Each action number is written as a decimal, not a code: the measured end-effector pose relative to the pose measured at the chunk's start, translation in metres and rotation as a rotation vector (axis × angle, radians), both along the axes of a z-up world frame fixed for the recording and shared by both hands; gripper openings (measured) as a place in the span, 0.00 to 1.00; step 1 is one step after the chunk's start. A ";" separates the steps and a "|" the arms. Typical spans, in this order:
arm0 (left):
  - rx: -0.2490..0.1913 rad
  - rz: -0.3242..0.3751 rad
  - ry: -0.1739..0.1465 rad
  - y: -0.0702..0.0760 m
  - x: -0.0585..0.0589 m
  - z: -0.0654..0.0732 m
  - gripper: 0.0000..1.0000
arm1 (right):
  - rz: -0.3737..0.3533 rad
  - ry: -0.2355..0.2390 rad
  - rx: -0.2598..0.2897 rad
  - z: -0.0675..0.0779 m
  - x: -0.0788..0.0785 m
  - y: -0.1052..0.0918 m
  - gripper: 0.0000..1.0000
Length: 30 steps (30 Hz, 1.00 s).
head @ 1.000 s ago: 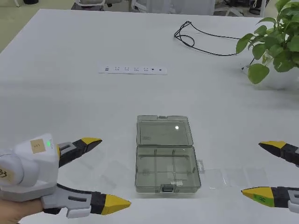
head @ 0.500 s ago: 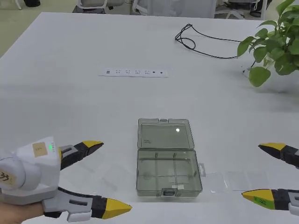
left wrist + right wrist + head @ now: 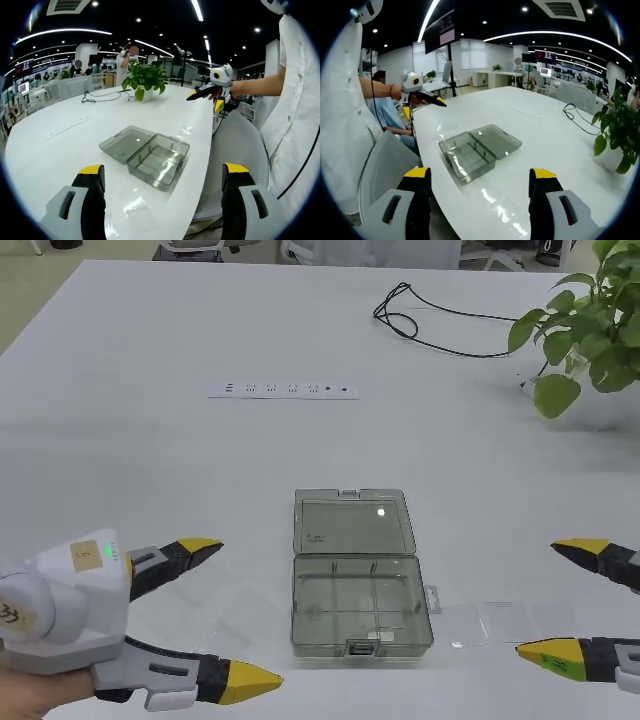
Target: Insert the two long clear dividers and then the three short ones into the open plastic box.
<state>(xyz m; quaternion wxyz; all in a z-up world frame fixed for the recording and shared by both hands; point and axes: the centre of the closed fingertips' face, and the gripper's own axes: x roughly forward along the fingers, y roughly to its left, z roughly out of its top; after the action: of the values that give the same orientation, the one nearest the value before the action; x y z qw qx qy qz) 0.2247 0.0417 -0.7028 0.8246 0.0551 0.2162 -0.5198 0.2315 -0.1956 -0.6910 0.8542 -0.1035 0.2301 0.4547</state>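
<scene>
A smoky clear plastic box [image 3: 360, 605] lies open near the table's front edge, its lid [image 3: 352, 522] folded flat behind it. Thin lines cross its inside. Clear flat dividers [image 3: 505, 622] lie on the table just right of the box, and fainter clear pieces [image 3: 235, 605] lie to its left. My left gripper [image 3: 240, 612] hovers open left of the box, holding nothing. My right gripper [image 3: 548, 597] hovers open right of it, over the dividers' far end. The box [image 3: 159, 160] and the right gripper [image 3: 205, 92] appear in the left gripper view, the box [image 3: 467, 155] and the left gripper [image 3: 427, 97] in the right gripper view.
A white power strip [image 3: 283, 390] lies mid-table behind the box. A black cable [image 3: 430, 325] loops at the back right beside a potted plant [image 3: 590, 330]. A grey mesh chair [image 3: 380, 170] stands at the table's near edge. People stand far off in the room.
The picture shifts slightly with my head. The grippers, box and dividers stay where they were.
</scene>
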 end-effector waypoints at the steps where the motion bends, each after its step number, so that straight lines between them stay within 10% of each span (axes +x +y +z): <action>1: 0.000 0.000 0.001 0.000 0.000 0.000 1.00 | 0.000 0.000 0.000 0.000 0.000 0.000 0.81; 30: 0.011 -0.005 0.017 -0.001 0.006 -0.006 0.99 | -0.006 0.006 0.012 -0.002 0.004 -0.001 0.79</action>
<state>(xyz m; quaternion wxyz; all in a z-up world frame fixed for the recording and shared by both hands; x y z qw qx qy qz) 0.2307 0.0409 -0.7088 0.8210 0.0561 0.2259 -0.5213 0.2355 -0.1963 -0.6926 0.8554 -0.0961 0.2304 0.4539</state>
